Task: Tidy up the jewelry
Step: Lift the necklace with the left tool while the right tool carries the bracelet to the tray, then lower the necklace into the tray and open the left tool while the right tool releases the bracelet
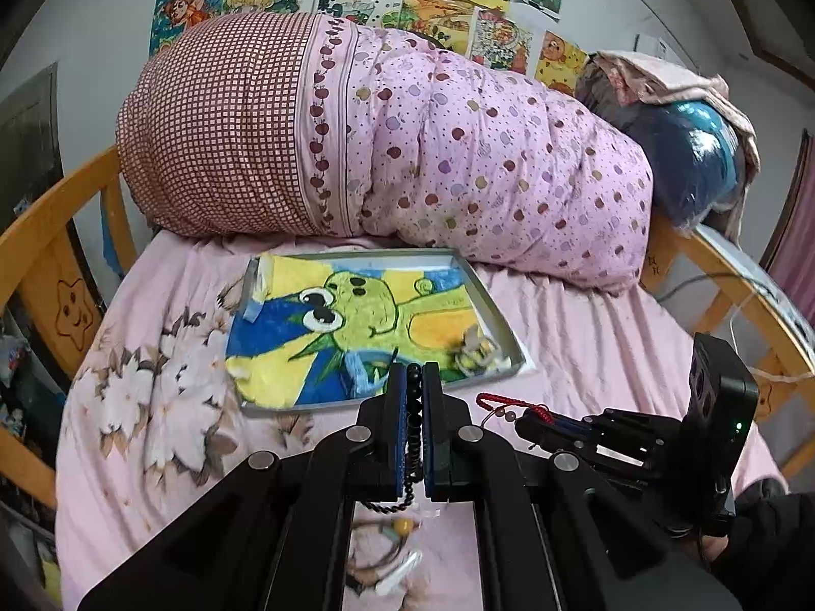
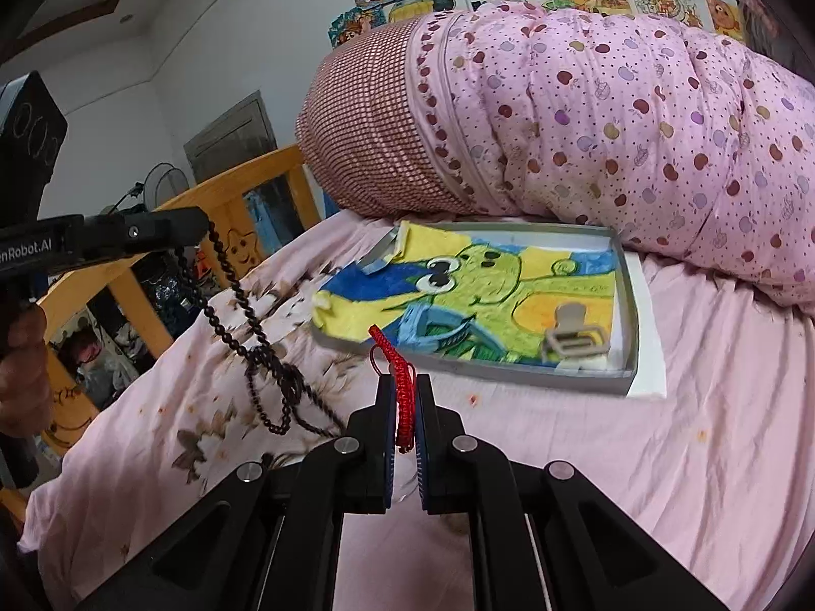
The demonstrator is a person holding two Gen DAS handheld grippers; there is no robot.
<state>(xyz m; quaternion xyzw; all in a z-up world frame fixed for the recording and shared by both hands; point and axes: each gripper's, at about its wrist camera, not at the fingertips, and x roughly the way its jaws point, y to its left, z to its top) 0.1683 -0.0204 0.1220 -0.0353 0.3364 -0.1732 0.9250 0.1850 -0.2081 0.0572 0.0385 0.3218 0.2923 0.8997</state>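
My left gripper [image 1: 413, 374] is shut on a black bead necklace [image 1: 413, 438]; in the right wrist view the necklace [image 2: 239, 300] hangs from it [image 2: 206, 226] down to the bedsheet. My right gripper [image 2: 406, 382] is shut on a red braided cord bracelet [image 2: 402, 387]; in the left wrist view it [image 1: 519, 425] holds the bracelet [image 1: 501, 402] with pale beads just right of my left gripper. A shallow grey tray [image 1: 501, 318] [image 2: 629, 300] lined with a cartoon drawing lies ahead of both grippers. A beige clasp-like piece [image 2: 573, 338] [image 1: 476, 349] lies in its near right corner.
A rolled pink quilt [image 1: 387, 137] [image 2: 586, 117] lies behind the tray. The bed has a wooden rail [image 1: 56, 224] [image 2: 239, 193] on the left. More jewelry, a cord with a yellow bead [image 1: 402, 527], lies on the sheet under my left gripper.
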